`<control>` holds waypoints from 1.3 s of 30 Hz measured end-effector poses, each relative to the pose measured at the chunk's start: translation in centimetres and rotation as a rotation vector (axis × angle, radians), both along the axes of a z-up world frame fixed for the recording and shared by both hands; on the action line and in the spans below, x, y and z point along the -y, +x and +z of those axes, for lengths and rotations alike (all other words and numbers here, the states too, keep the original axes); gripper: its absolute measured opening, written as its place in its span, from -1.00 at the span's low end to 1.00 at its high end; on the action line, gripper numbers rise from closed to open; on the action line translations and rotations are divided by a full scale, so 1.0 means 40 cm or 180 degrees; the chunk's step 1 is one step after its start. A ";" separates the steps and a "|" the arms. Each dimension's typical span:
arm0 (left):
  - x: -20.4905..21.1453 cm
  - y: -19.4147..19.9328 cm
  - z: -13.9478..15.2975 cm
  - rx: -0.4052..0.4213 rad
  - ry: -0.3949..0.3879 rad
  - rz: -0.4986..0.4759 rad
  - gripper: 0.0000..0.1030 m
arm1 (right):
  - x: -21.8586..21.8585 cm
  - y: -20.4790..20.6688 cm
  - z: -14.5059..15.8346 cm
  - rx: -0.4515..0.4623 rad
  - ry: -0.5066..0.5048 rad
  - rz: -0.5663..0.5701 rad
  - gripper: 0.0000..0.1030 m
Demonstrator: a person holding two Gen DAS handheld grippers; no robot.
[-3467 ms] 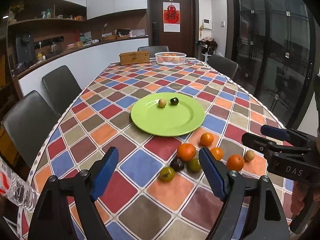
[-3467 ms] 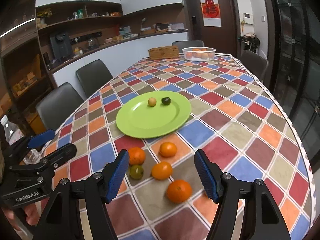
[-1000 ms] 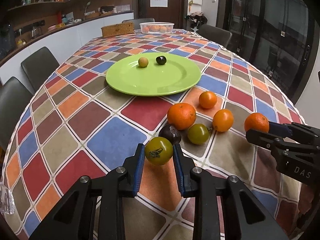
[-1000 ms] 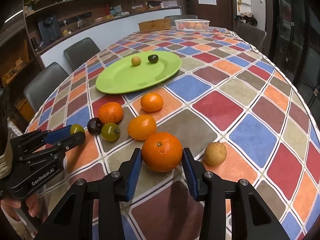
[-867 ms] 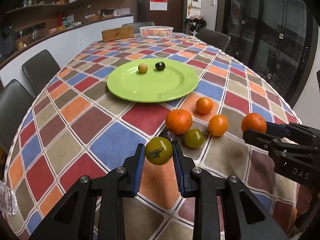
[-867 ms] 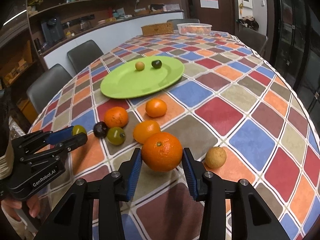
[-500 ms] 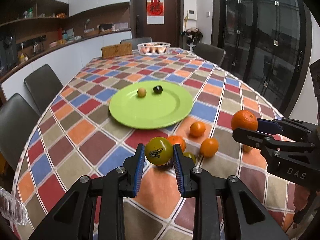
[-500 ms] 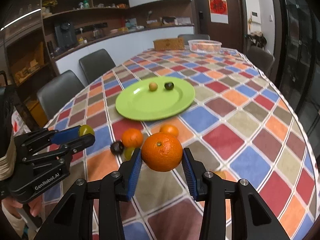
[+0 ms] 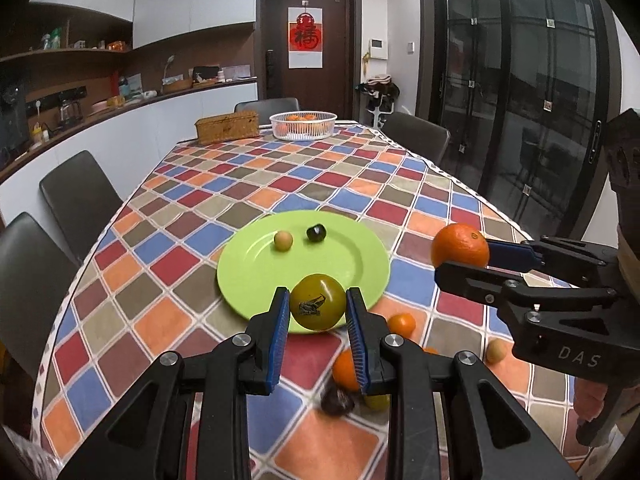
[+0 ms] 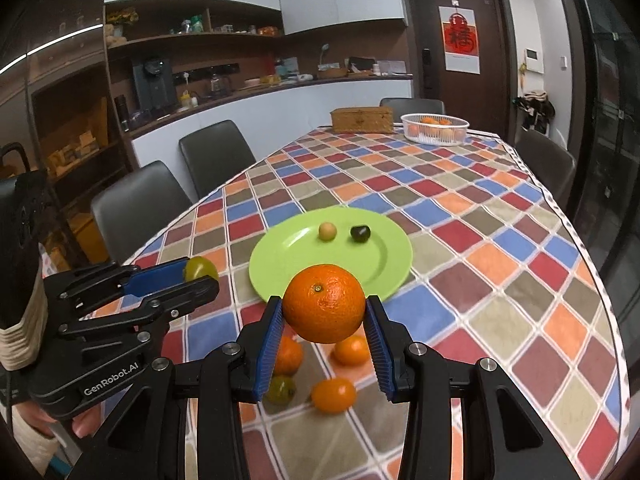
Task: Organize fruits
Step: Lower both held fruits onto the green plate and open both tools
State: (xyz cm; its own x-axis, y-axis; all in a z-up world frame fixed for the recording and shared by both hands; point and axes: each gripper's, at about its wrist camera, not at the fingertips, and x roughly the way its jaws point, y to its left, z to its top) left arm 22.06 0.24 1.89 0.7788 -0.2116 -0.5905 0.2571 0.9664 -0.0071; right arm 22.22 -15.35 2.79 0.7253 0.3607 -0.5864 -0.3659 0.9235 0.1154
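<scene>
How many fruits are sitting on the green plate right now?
2: a small tan fruit and a dark fruit, side by side on the green plate's far half. The tongs' fruits may hide part of it.

Both tongs, the left tongs (image 9: 318, 334) lettered "GenRobot.AI" and the right tongs (image 10: 323, 344) lettered "DAS", are matte black plastic frames with triangular cut-outs, silver screw heads at the pivots and ribbed blue pads (image 9: 279, 335) lining their fingers.

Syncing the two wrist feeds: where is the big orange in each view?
Left wrist: the orange sits right of centre, clamped in the right tongs.
Right wrist: the same orange fills the lower centre.
Shared landmark: the green plate, bearing a tan fruit and a dark one.
</scene>
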 end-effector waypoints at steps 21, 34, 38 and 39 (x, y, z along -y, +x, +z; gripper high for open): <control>-0.035 0.295 -0.056 -0.0578 -0.0103 -0.0025 -0.45 | -0.039 0.318 -0.041 -0.0510 -0.0108 0.0058 -0.19; -0.053 0.444 -0.146 -0.0992 -0.0122 0.0062 -0.45 | -0.083 0.464 -0.133 -0.0863 -0.0405 0.0074 -0.19; -0.050 0.464 -0.171 -0.1080 -0.0095 0.0097 -0.45 | -0.088 0.489 -0.158 -0.0963 -0.0443 0.0056 -0.19; -0.048 0.467 -0.174 -0.1092 -0.0081 0.0099 -0.45 | -0.088 0.494 -0.163 -0.0991 -0.0438 0.0050 -0.19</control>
